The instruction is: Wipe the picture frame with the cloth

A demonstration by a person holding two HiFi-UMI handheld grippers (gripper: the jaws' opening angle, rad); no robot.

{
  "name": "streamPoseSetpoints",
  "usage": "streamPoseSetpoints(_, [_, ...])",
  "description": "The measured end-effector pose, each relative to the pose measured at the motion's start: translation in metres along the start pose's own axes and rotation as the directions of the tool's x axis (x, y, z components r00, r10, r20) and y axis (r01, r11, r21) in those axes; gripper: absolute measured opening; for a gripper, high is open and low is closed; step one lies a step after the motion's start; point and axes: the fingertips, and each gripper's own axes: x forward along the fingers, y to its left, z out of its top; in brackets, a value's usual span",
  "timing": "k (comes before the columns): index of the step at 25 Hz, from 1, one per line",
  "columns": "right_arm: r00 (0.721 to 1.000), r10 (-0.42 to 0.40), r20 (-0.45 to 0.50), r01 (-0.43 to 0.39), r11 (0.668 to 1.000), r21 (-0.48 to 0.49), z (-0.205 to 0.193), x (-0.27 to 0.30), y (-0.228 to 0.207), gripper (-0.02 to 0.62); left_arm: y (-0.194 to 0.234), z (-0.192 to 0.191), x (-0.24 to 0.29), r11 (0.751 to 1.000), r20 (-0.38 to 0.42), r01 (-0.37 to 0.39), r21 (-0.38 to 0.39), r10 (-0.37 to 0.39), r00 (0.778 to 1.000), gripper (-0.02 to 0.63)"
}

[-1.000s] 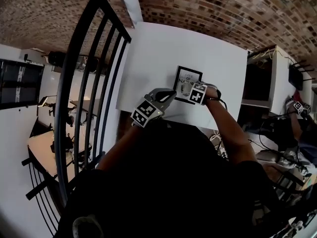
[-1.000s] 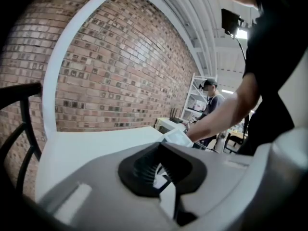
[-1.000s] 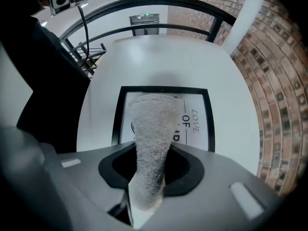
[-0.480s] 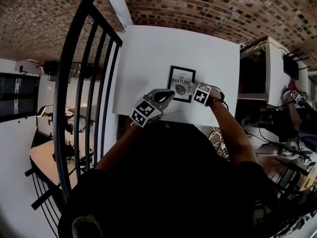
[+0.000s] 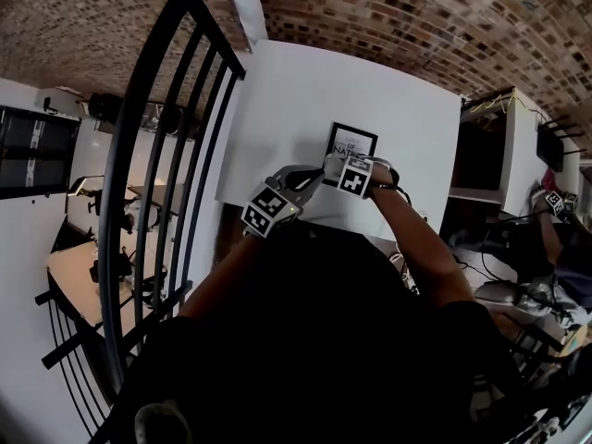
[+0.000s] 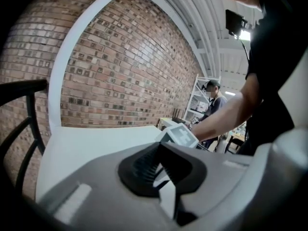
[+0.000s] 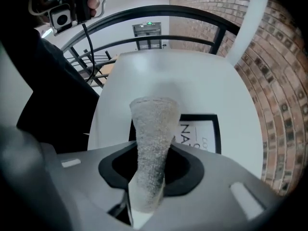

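Note:
A black-edged picture frame [image 5: 353, 141] with a white print lies on the white table [image 5: 305, 91]. My right gripper [image 5: 339, 166] is over the frame's near left part, shut on a pale grey cloth [image 7: 153, 138]. In the right gripper view the cloth stands up out of the jaws and hides the left side of the frame [image 7: 202, 131]. My left gripper [image 5: 314, 176] is at the frame's near left corner. Its jaws are closed on a thin black-and-white edge [image 6: 164, 181], which looks like that corner of the frame.
A black metal railing [image 5: 157, 155] runs along the table's left side. Brick paving [image 5: 416, 17] lies beyond the table's far edge. A white shelf unit [image 5: 504, 146] stands to the right. Another person [image 6: 215, 100] stands far off by shelves.
My right gripper has carried the cloth leftwards over the frame, from its near right corner to its near left part. The left gripper has stayed at the frame's near left corner.

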Motion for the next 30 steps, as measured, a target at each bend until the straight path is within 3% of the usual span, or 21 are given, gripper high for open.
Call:
streamPoseSetpoints(3, [1.0,0.024,-0.002,-0.024,0.999,-0.046,0.018,0.009,0.015,0.123,0.0,-0.004,-0.006,1.0,0.003,-0.019,-0.008,0.019,1.0,0.002])
streamPoseSetpoints(6, [1.0,0.024,-0.017,-0.025,0.997,-0.072,0.025,0.018,0.021,0.123,-0.005,-0.006,-0.011,0.999,-0.009,-0.018,0.039,0.018,1.0,0.002])
streamPoseSetpoints(11, [0.999,0.007,-0.041,-0.009,0.999,-0.052,0.017,0.024,0.018,0.123,-0.007,-0.01,-0.013,1.0,-0.002,-0.012,0.019,0.012,1.0,0.002])
streamPoseSetpoints(19, [0.994,-0.015,-0.109,0.012,1.0,-0.023,-0.03,0.014,0.024,0.123,-0.007,-0.007,-0.005,0.999,-0.009,0.02,0.026,-0.019,1.0,0.002])
streamPoseSetpoints(30, [0.992,-0.019,-0.126,0.035,0.991,0.129,-0.095,0.003,0.031,0.123,-0.032,-0.008,0.026,0.992,-0.039,0.118,0.05,-0.116,0.992,0.002])
